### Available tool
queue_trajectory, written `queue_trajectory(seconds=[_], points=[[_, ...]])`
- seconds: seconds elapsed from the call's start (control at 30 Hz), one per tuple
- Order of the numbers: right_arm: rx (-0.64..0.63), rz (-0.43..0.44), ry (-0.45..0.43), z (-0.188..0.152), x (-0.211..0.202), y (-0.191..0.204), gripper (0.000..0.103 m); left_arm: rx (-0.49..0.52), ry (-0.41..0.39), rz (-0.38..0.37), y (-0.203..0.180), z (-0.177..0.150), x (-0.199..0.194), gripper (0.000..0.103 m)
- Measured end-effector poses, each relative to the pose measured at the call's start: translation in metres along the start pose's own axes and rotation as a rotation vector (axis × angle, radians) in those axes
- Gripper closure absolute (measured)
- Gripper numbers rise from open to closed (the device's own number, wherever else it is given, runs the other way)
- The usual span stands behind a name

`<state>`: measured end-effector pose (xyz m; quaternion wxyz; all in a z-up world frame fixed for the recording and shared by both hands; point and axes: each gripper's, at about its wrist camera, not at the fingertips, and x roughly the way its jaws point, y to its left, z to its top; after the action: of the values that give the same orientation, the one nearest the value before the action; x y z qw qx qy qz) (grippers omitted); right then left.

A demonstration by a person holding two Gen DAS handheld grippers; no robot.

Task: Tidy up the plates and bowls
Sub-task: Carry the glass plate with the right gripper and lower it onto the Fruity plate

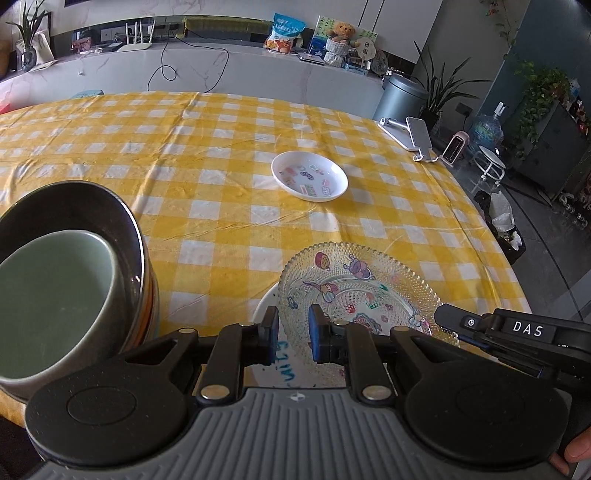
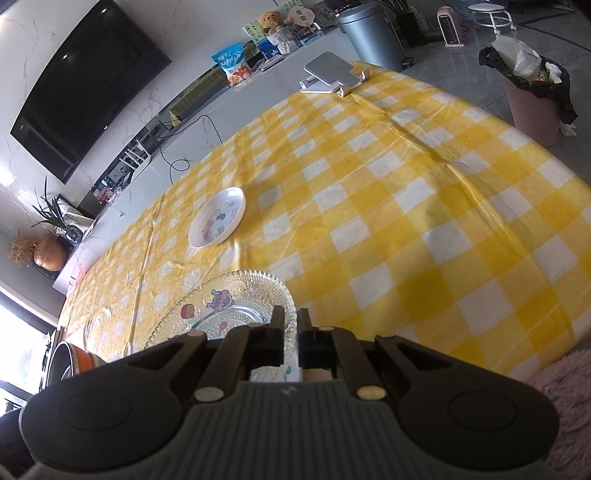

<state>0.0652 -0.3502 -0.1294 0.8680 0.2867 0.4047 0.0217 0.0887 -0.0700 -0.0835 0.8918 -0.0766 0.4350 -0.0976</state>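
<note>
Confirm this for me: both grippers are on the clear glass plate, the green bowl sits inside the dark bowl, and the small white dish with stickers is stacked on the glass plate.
One thing is wrong. The small white dish is not stacked on the glass plate; it lies apart, farther out on the checked tablecloth, as the left wrist view shows. The rest stands.

A phone stand [image 2: 330, 72] sits at the far corner of the yellow checked cloth [image 2: 406, 206]. Beyond that stand are a grey bin [image 2: 371, 35], a teddy bear [image 1: 340, 32] and a snack bag [image 1: 286, 32].
</note>
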Motion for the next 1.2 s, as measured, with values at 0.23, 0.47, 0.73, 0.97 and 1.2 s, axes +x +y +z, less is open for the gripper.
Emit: queue_trajectory(seconds=[0.23,0.47,0.73,0.97,1.2], points=[[-0.052,-0.011,0.005,-0.010,0.001,0.010,0.099,0.003,0.002,0.007,0.007,-0.007,-0.003,0.084],[-0.087,-0.030,-0.002,-0.013,0.002,0.013,0.099,0.005,0.011,0.009,0.010,-0.012,0.001,0.084],[-0.137,-0.054,0.001,-0.016,0.006,0.020,0.099,0.025,0.029,0.036,0.010,-0.016,0.005,0.085],[-0.166,-0.078,-0.006,-0.017,0.008,0.022,0.099,0.053,0.036,0.049,0.007,-0.019,0.008,0.085],[-0.213,-0.114,-0.003,-0.022,0.011,0.027,0.098,0.092,0.031,0.067,0.004,-0.023,0.009,0.085]])
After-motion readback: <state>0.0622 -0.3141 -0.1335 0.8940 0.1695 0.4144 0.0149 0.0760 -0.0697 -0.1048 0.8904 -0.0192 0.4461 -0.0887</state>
